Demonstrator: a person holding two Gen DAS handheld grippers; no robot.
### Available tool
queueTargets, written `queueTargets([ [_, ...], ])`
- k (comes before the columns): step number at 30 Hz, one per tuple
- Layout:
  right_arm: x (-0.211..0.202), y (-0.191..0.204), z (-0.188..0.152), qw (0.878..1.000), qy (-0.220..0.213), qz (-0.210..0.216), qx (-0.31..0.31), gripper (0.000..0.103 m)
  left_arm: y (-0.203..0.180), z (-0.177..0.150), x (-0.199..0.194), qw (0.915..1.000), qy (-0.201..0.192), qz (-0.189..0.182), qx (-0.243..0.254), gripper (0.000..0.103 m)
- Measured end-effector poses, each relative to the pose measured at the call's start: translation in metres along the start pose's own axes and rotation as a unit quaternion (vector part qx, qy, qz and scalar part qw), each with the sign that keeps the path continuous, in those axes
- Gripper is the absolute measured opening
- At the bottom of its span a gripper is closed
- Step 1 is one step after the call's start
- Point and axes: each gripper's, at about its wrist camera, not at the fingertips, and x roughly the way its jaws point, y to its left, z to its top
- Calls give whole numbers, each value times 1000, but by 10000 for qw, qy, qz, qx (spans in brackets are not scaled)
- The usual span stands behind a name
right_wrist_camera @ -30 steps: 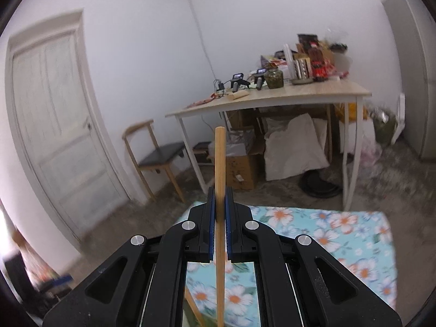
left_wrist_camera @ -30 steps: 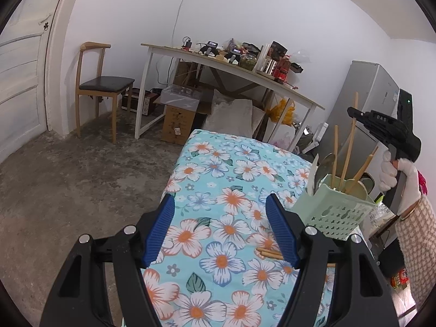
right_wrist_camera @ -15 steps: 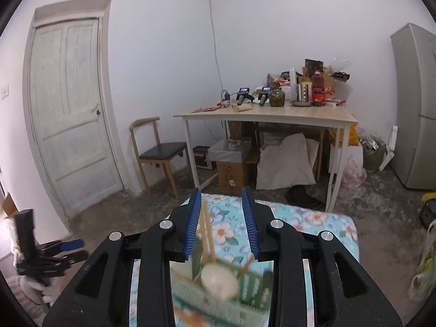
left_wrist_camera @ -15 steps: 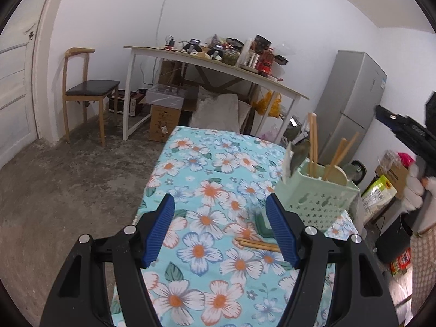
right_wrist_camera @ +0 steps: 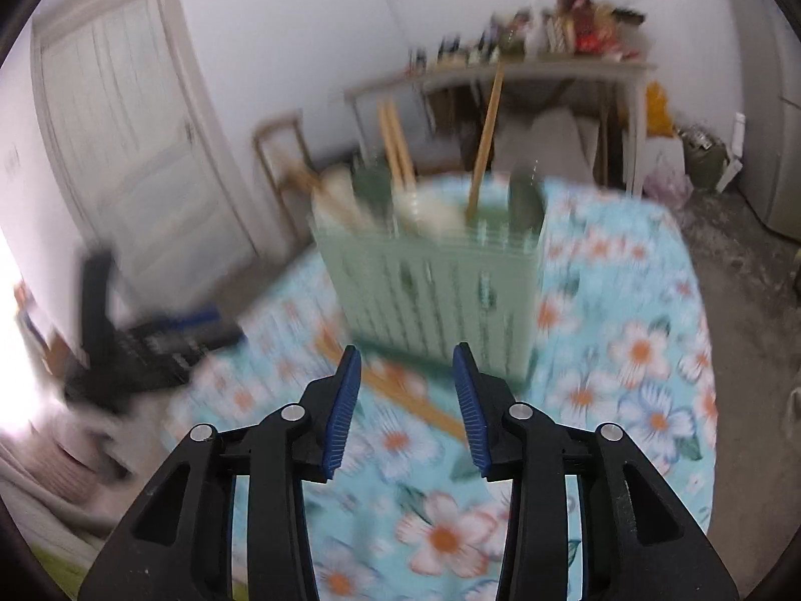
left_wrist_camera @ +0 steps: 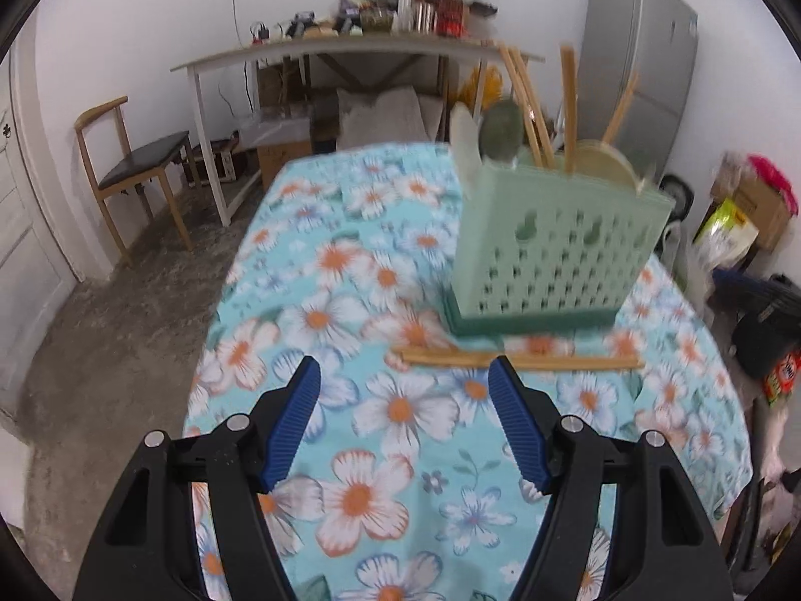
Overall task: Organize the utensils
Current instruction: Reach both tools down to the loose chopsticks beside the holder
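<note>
The chopstick gripped a second ago is now standing in the green caddy [left_wrist_camera: 555, 245]; both grippers, left [left_wrist_camera: 403, 425] and right [right_wrist_camera: 406, 403], are being held open toward chopsticks [left_wrist_camera: 515, 359] lying on the bench [left_wrist_camera: 310, 300].

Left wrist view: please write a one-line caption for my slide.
Open left hand-held gripper above floral tablecloth, facing wooden chopsticks lying before the green utensil basket.

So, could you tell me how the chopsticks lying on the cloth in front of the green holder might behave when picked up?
The chopsticks look like thin, straight wood, so probably stiff and light. They lie flat on the flowered cloth, so pinching them may be fiddly. If round, they might roll when nudged; the blur hides their shape.
</note>
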Motion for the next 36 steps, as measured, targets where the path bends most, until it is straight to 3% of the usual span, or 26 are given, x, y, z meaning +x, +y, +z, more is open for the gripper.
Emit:
queueTargets([
  [4,61,-4,-8,9974,645,-107,-315,38,-5,-6,9,9995,204,226,50,67],
  [12,127,-2,-10,9886,1226,-104,-866,38,0,-10,9,9979,262,587,110,67],
  [14,132,-6,-5,9883,1293,-11,-804,37,2,-10,8,9977,258,615,105,67],
  [17,134,-5,1,9860,1453,82,-816,27,6,-11,7,9979,264,596,56,67],
  [23,136,22,-7,9769,1729,22,-1252,16,7,-12,6,9982,253,546,49,67],
  [27,134,36,-5,9757,1811,132,-1224,0,5,-13,4,9985,214,503,64,67],
  [36,121,59,-38,9737,2089,311,-847,0,6,-17,0,9988,184,447,33,67],
])
